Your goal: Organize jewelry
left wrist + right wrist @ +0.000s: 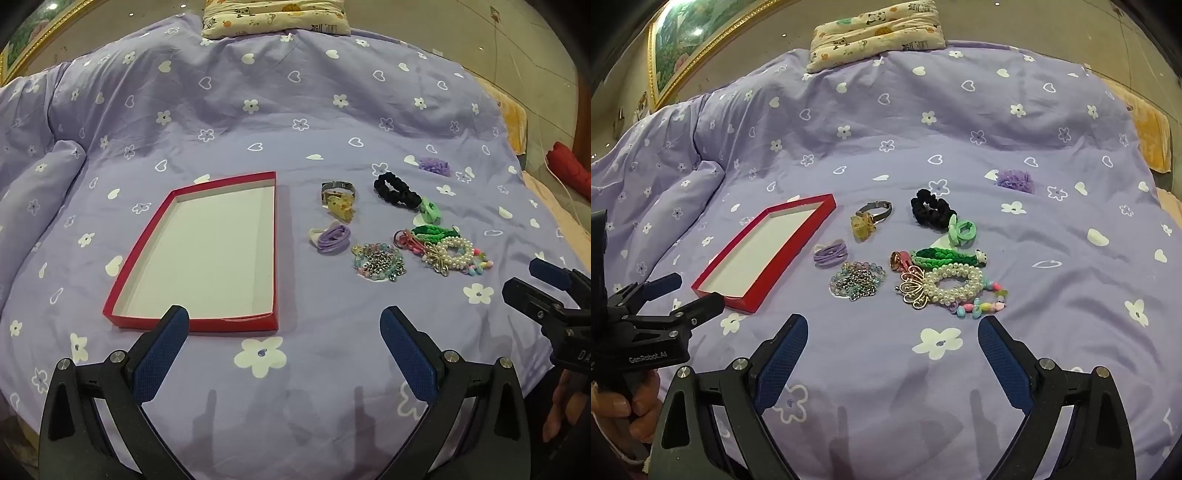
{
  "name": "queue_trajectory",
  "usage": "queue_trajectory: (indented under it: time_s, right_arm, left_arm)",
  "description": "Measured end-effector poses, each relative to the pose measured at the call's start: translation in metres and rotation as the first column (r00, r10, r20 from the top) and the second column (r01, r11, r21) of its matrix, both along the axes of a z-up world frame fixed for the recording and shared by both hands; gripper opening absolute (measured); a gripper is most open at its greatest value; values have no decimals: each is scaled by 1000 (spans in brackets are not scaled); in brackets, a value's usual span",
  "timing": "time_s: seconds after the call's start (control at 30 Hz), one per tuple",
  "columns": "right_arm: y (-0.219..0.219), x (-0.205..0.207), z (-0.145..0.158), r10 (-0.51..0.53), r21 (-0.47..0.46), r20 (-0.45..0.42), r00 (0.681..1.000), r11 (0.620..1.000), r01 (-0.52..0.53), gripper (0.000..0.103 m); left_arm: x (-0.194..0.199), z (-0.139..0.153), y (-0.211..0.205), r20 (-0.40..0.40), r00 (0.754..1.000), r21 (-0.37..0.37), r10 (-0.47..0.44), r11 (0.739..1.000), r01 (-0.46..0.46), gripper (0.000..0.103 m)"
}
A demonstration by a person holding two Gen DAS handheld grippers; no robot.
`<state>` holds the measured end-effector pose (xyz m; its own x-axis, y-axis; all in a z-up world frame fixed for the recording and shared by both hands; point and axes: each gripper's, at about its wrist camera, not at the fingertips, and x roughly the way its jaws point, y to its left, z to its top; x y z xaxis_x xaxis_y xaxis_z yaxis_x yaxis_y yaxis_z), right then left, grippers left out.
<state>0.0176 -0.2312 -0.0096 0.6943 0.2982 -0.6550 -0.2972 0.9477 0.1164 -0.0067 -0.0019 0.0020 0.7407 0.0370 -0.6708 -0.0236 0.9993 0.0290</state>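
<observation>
A red shallow box (pixel 147 254) with a white inside lies empty on the purple bedspread; it also shows in the right wrist view (pixel 713 264). To its right lie a watch (pixel 338 190), a purple hair tie (pixel 330 238), a bead chain (pixel 378 262), a black scrunchie (pixel 395 190), a green tie (pixel 430 210) and a pearl bracelet (pixel 955 286) with a gold crown charm (pixel 914 286). My left gripper (pixel 284 328) is open and empty just in front of the box. My right gripper (pixel 892 338) is open and empty, in front of the pearl bracelet.
A purple flower clip (pixel 1015 181) lies apart at the far right. A patterned pillow (pixel 875 33) sits at the head of the bed. A folded quilt ridge (pixel 40 192) rises at the left. A framed picture (pixel 687 40) hangs on the wall.
</observation>
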Motion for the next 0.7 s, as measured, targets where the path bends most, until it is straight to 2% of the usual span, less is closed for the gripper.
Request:
queue_trajectory:
  time_s: [0.7]
  right_arm:
    - [5, -4, 6, 25, 14, 9, 1000, 1000, -25, 95]
  left_arm:
    - [2, -3, -3, -9, 1000, -3, 5, 1000, -5, 103]
